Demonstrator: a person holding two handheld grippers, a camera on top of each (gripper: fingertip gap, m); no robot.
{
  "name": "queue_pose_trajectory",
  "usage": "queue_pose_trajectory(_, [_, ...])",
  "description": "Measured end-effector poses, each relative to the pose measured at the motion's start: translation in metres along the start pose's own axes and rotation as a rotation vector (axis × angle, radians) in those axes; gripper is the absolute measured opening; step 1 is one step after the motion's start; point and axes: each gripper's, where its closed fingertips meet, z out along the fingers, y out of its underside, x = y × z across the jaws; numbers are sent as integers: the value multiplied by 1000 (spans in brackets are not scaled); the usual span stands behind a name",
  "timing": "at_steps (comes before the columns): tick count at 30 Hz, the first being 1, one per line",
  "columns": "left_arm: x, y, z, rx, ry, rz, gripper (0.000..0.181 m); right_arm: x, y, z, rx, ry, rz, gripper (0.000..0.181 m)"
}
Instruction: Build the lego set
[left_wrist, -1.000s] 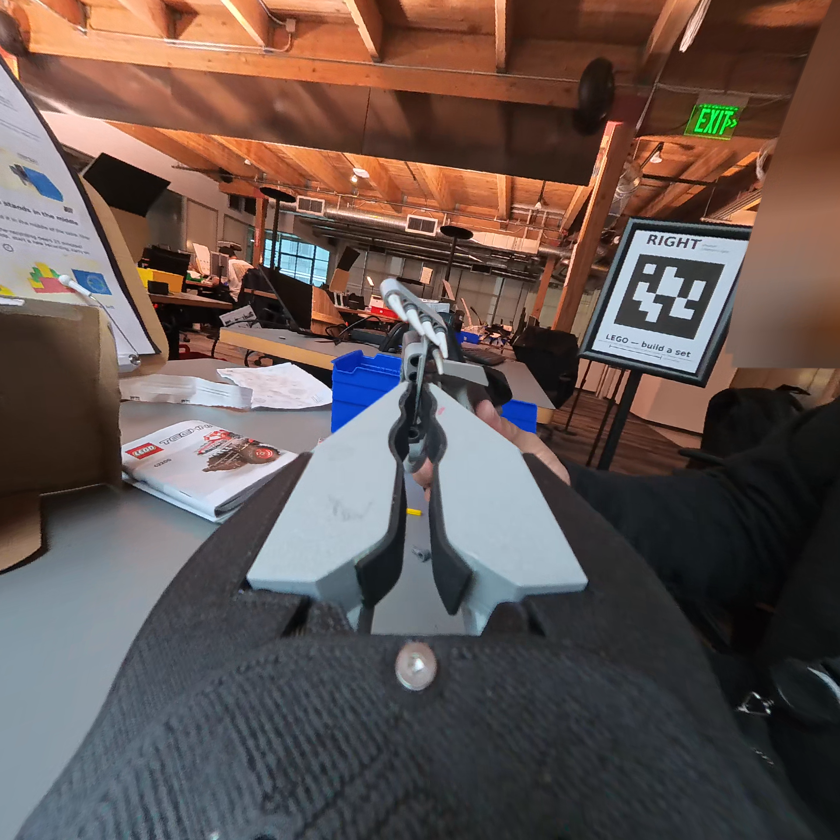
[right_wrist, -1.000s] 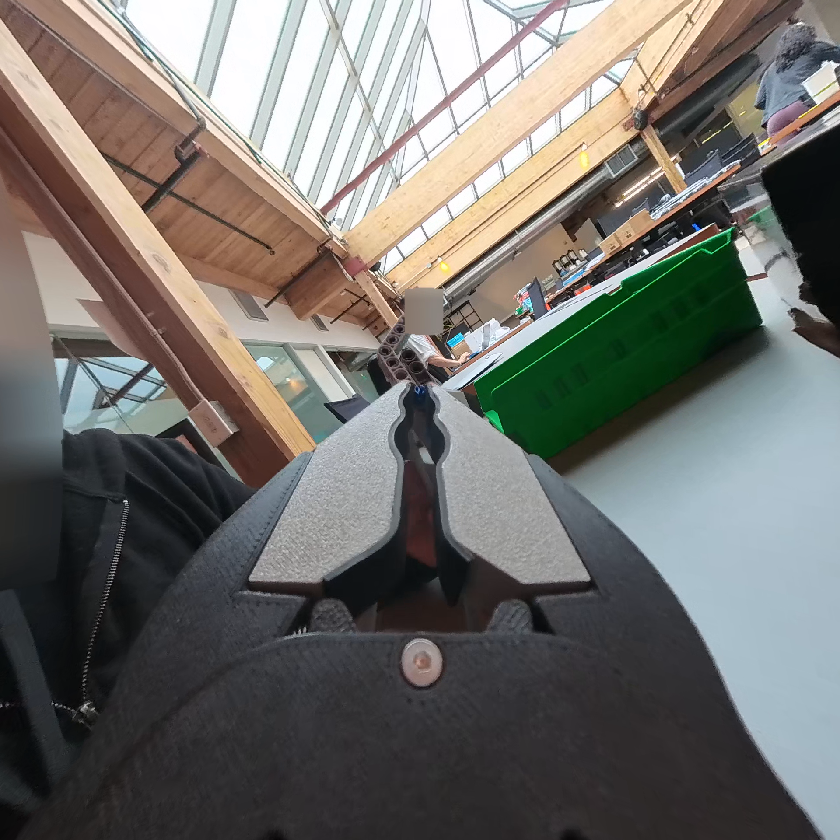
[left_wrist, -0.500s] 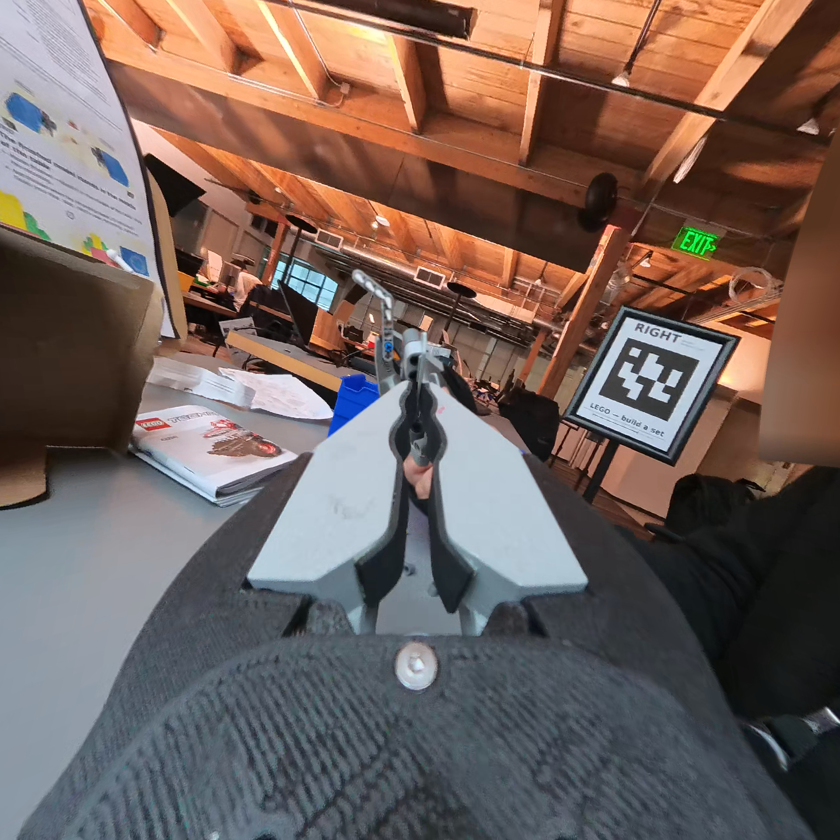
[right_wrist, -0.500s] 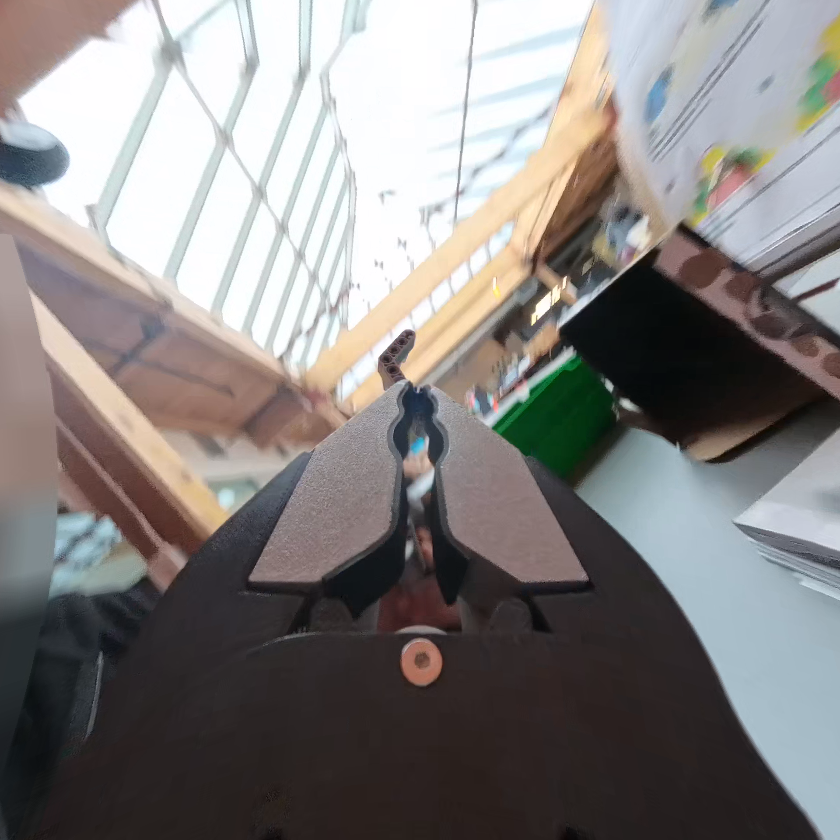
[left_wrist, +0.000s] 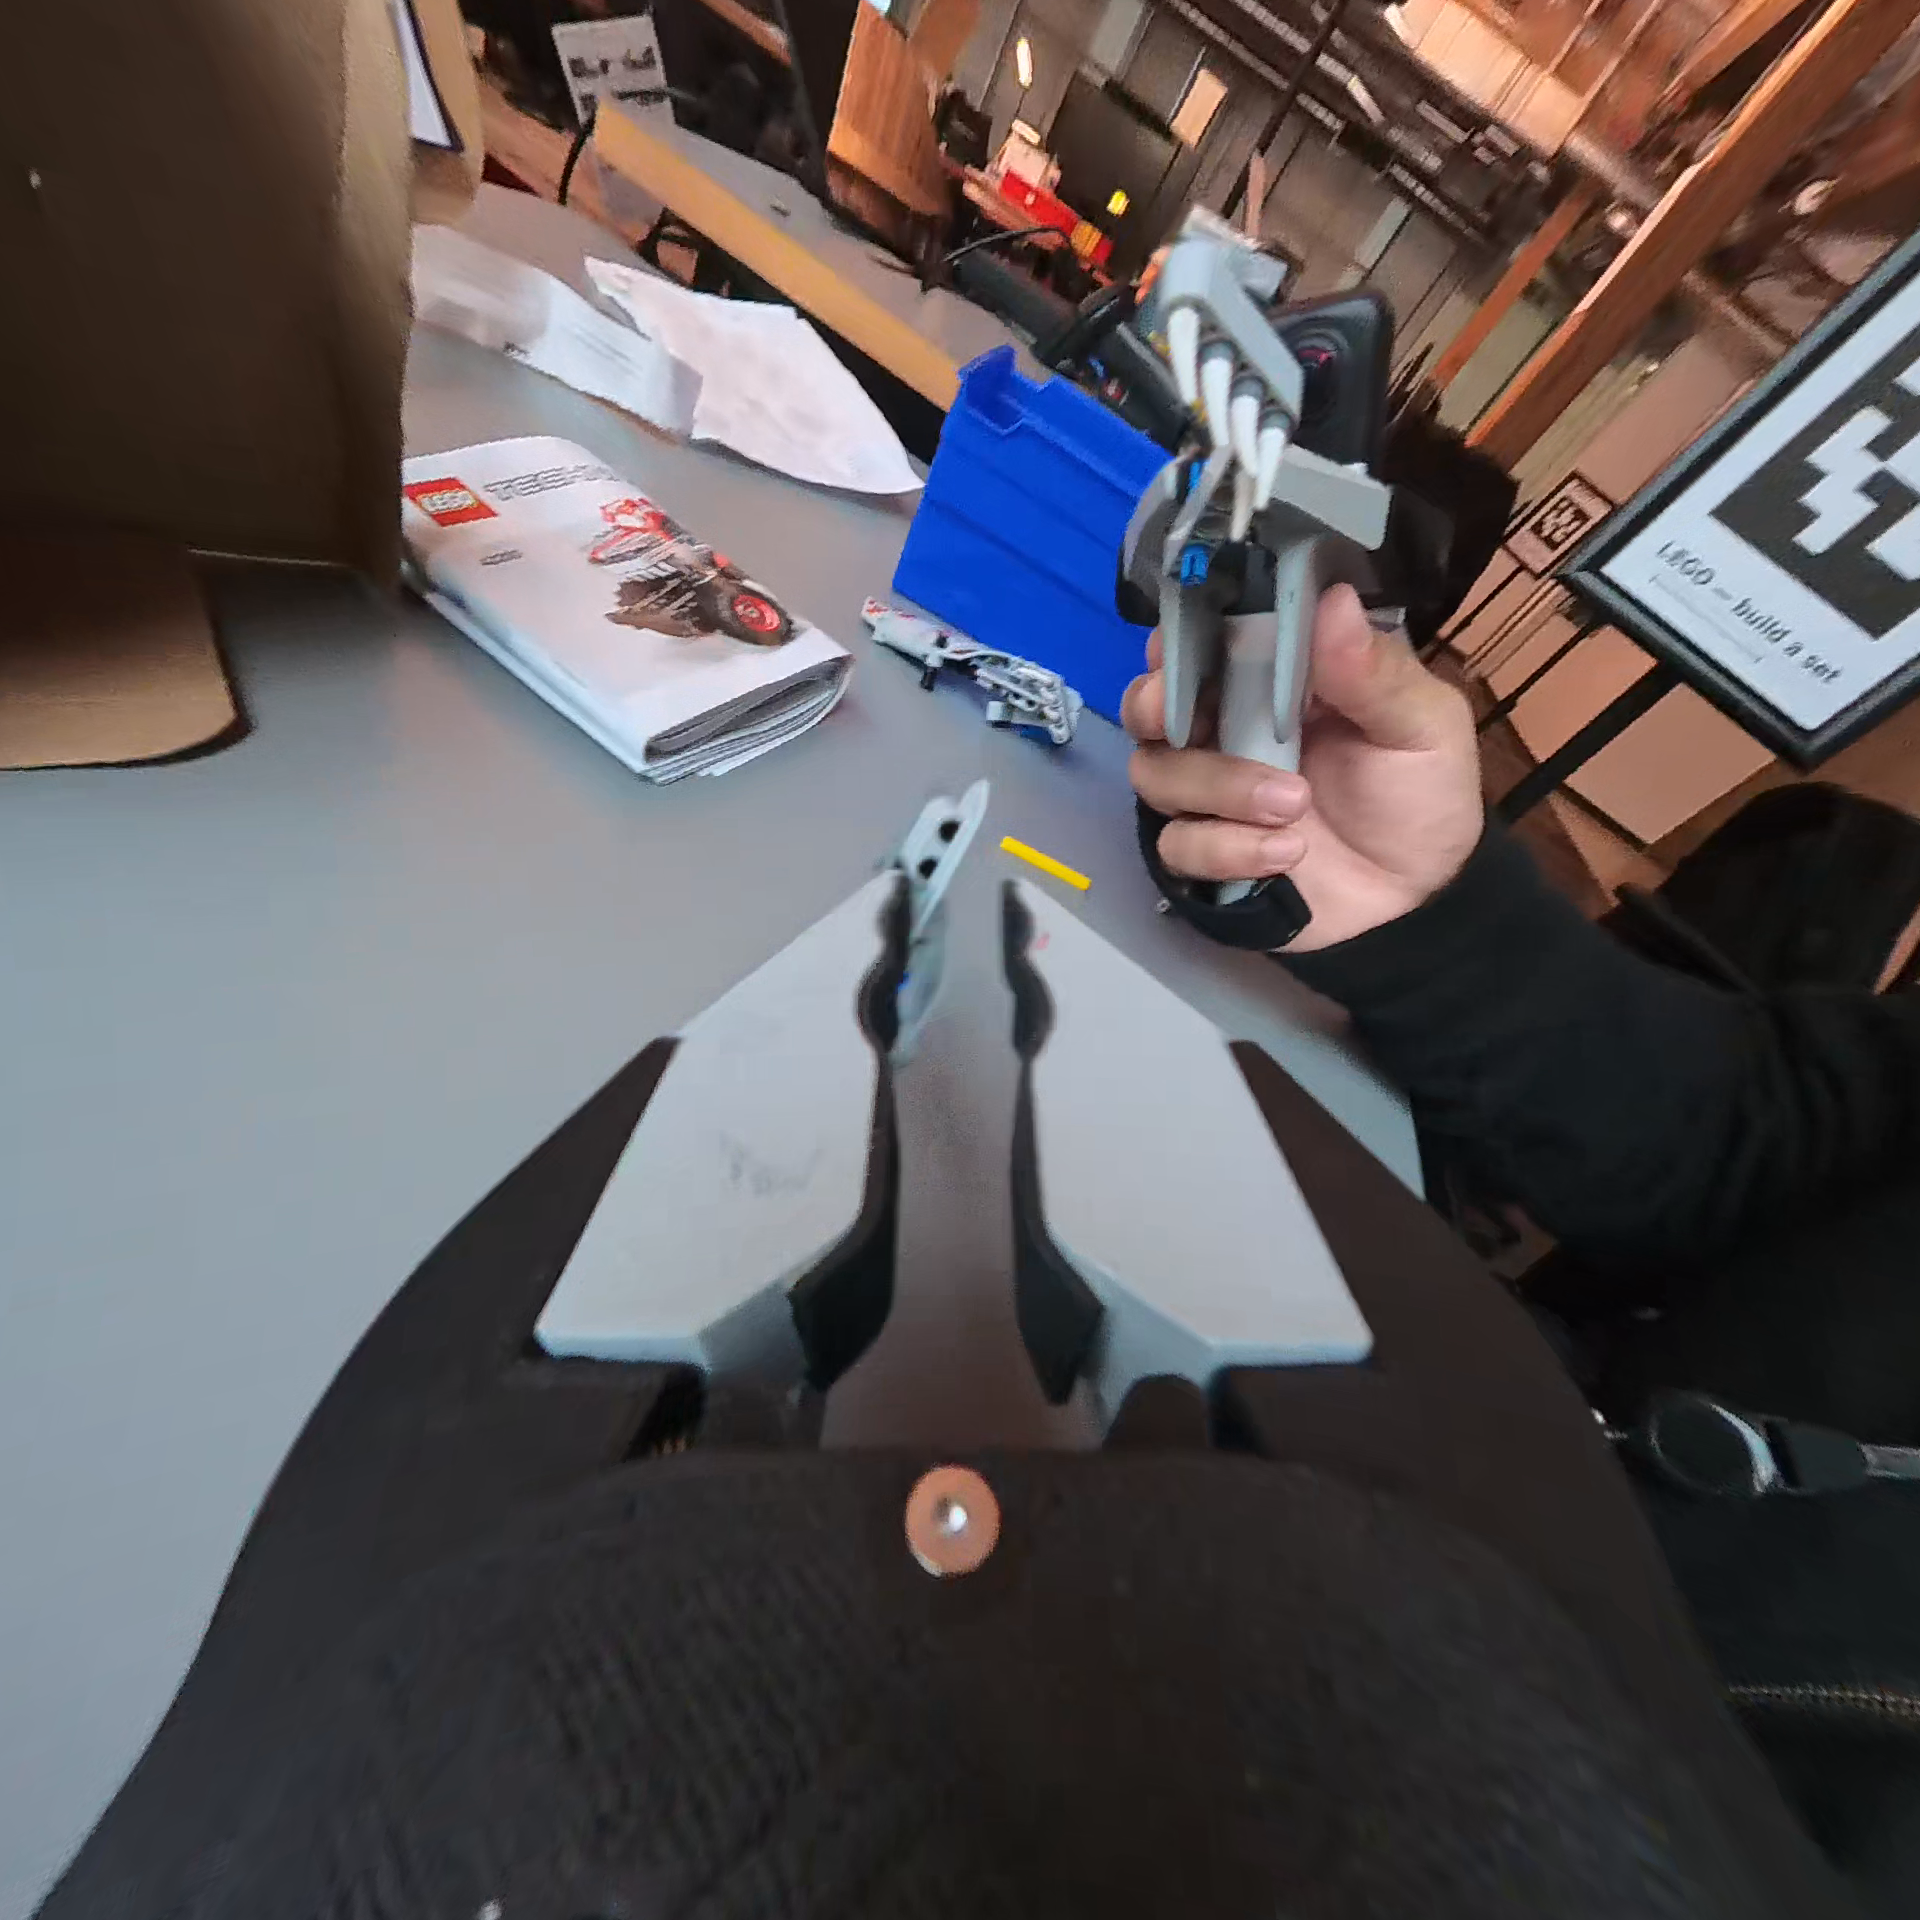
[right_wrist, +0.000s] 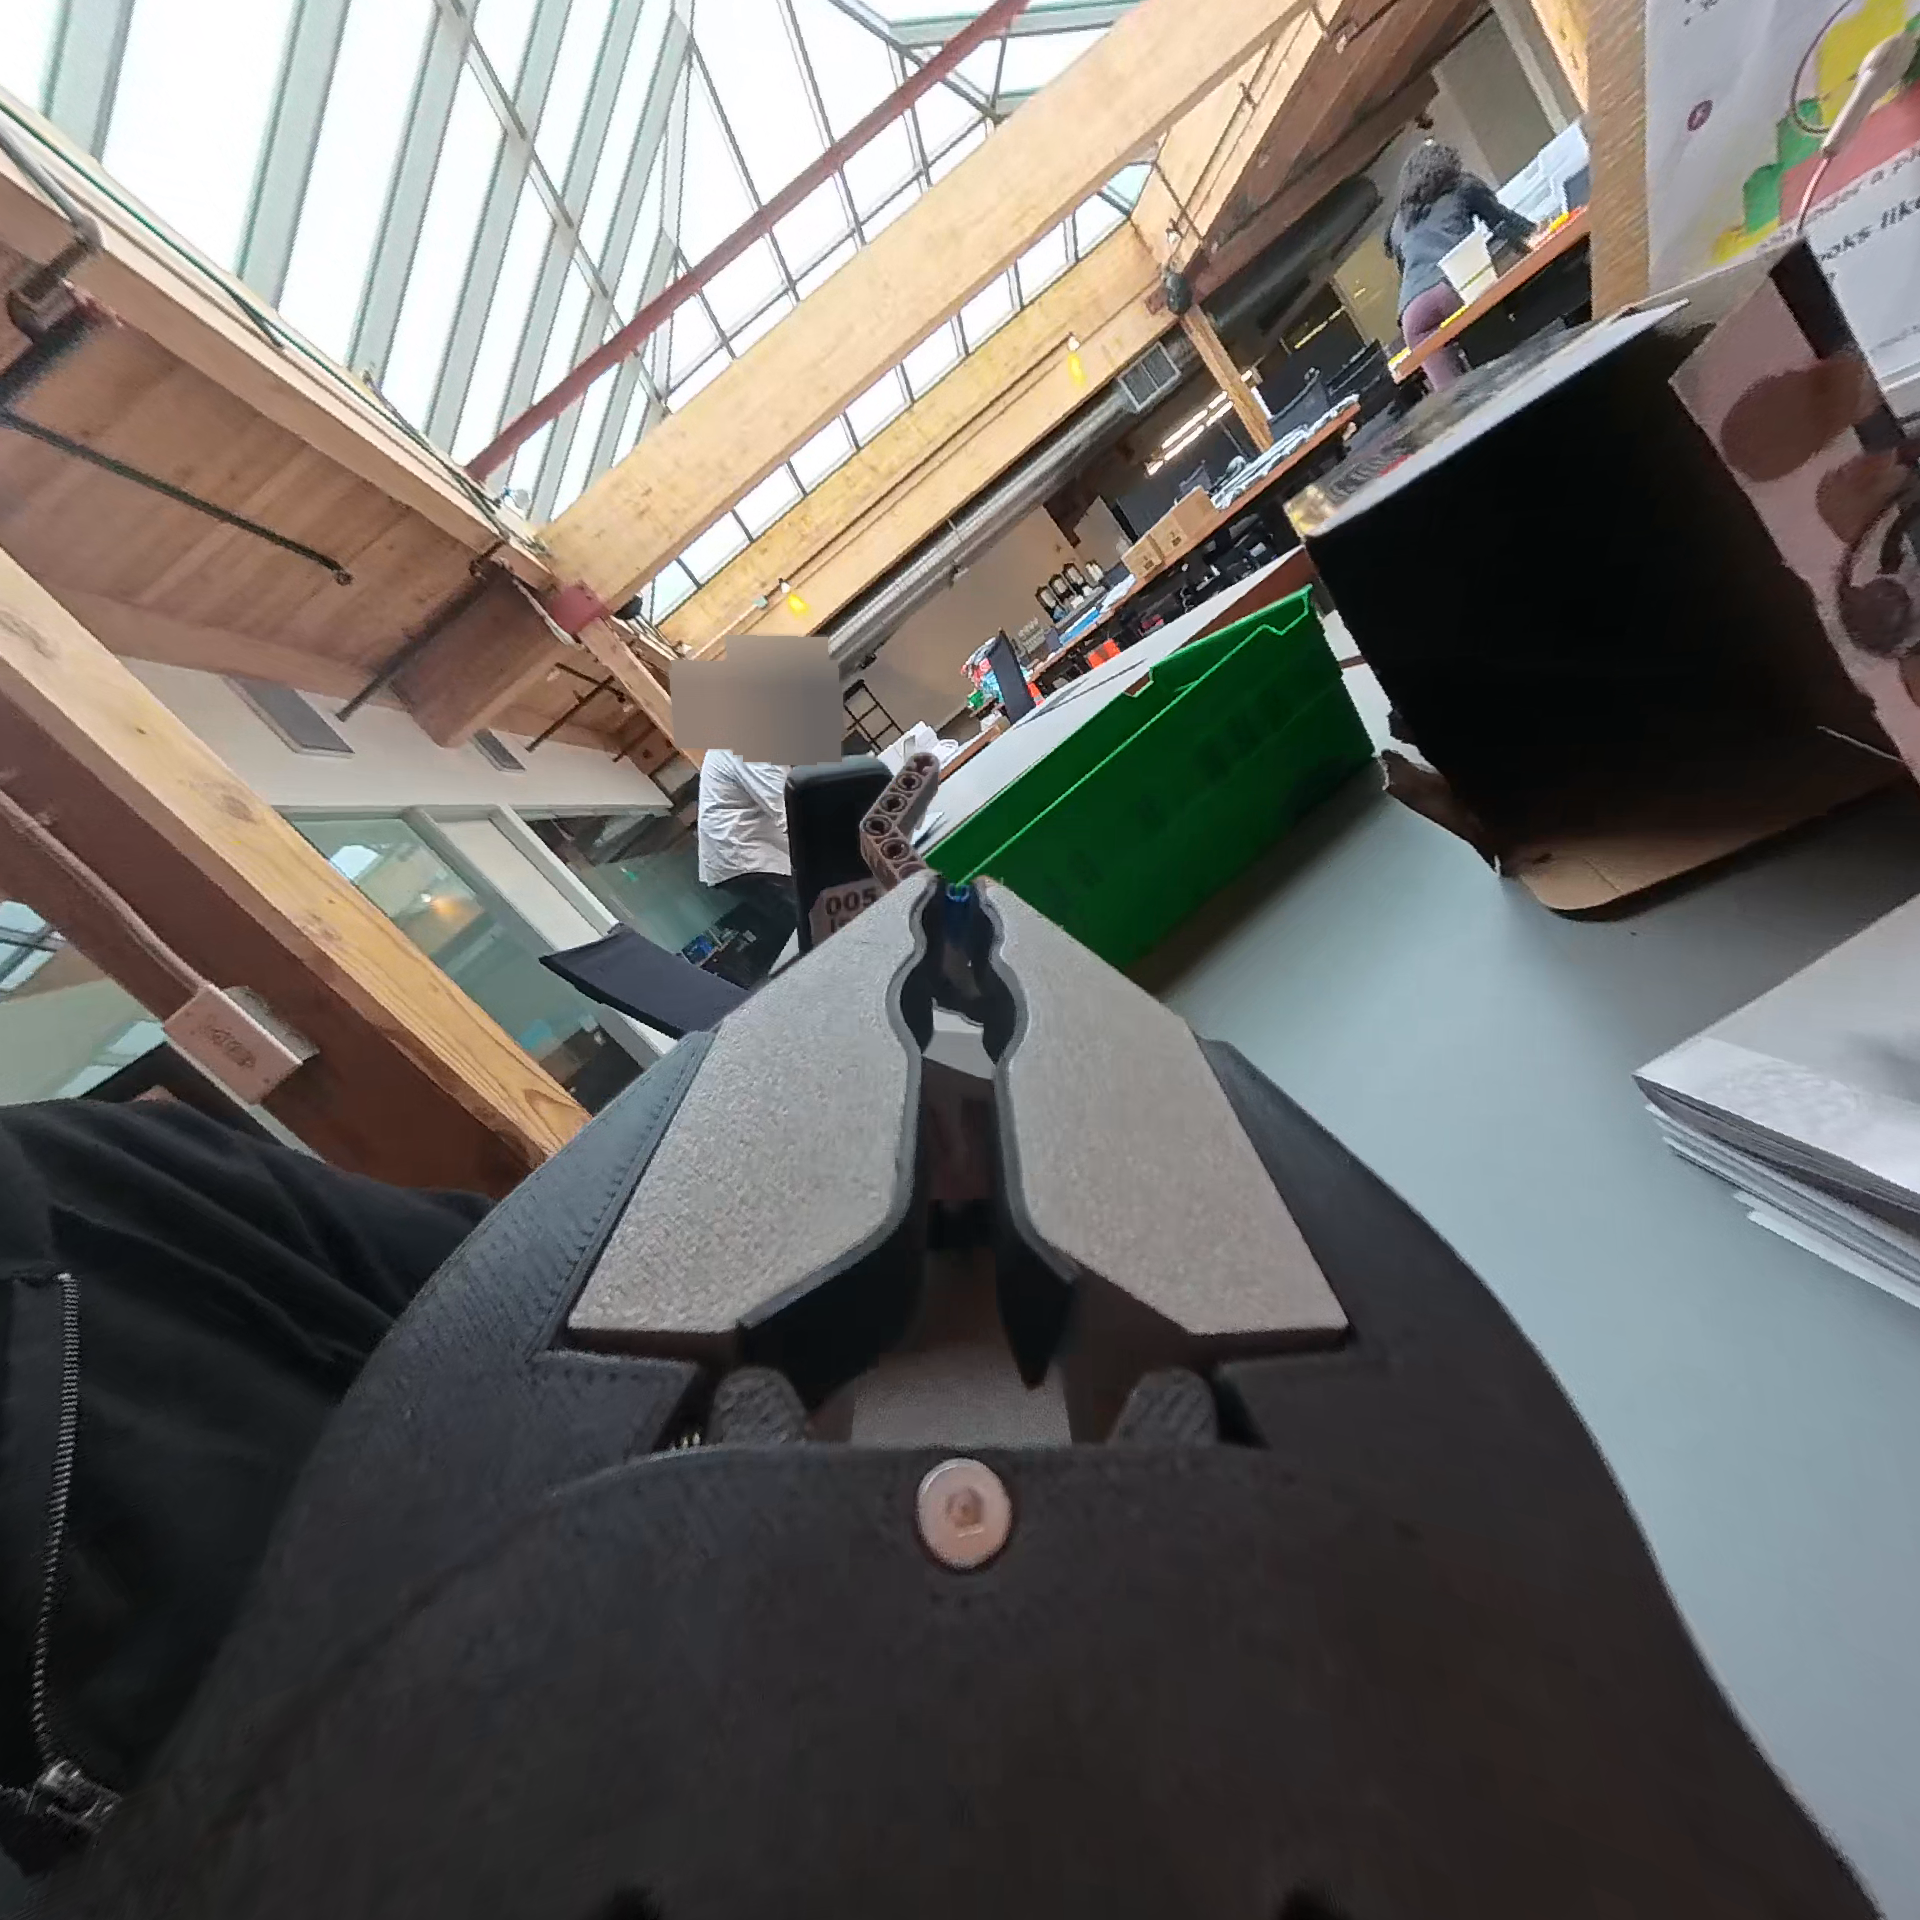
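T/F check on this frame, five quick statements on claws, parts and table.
1. The left claw is open, with a grey piece resting against one finger. True.
2. The right claw is empty. False: it is shut on a lego assembly with white teeth.
3. A yellow piece lies on the table just ahead of the left claw. True.
4. The instruction booklet lies open. False: it is closed, cover up.
5. The bin behind the loose parts is red. False: it is blue.
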Motion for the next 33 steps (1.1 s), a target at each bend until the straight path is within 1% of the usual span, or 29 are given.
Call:
queue_pose_trajectory(1, [-4, 1, -1, -14, -17, -3, 29, 2, 1, -1, -4, 4, 1, 0])
queue_pose_trajectory(2, [-5, 2, -1, -32, -15, -3, 34, 3, 2, -2, -8, 6, -2, 0])
queue_pose_trajectory(4, [-5, 0, -3, -29, -13, 9, 35, 5, 7, -2, -32, 7, -11, 0])
queue_pose_trajectory(6, [-4, -2, -5, -26, -13, 14, 40, 7, 12, 0, -66, 13, -32, 0])
queue_pose_trajectory(8, [9, -8, -5, -4, 58, 12, 38, 12, 20, 3, -100, 40, -72, 0])
queue_pose_trajectory(10, [22, -12, -2, 20, 132, -16, 39, 10, 27, 7, -120, 18, -55, 1])
queue_pose_trajectory(14, [32, -20, 1, 120, 210, -113, 45, 11, 39, 13, -173, 30, -70, 1])
queue_pose_trajectory(15, [31, -24, -1, 155, 216, -133, 40, 11, 41, 14, -187, 37, -81, 0])
queue_pose_trajectory(16, [30, -28, -3, 194, 223, -147, 30, 11, 43, 15, -199, 40, -91, 0])
queue_pose_trajectory(17, [31, -29, -5, 211, 239, -156, 17, 10, 44, 16, -208, 41, -104, 0])
queue_pose_trajectory(20, [34, -31, -8, 252, 284, -194, 9, 11, 51, 18, -247, 62, -132, 1])
queue_pose_trajectory(24, [35, -30, -6, 250, 324, -246, 11, 12, 55, 19, -270, 77, -159, 1])
queue_pose_trajectory(27, [37, -32, -8, 276, 340, -244, 10, 7, 54, 20, -264, 45, -154, 0])
queue_pose_trajectory(30, [41, -39, -13, 333, 400, -294, 10, -1, 49, 21, -228, -3, -158, 1])
queue_pose_trajectory(33, [37, -45, -18, 408, 422, -379, 10, -6, 45, 19, -212, -34, -162, 9])
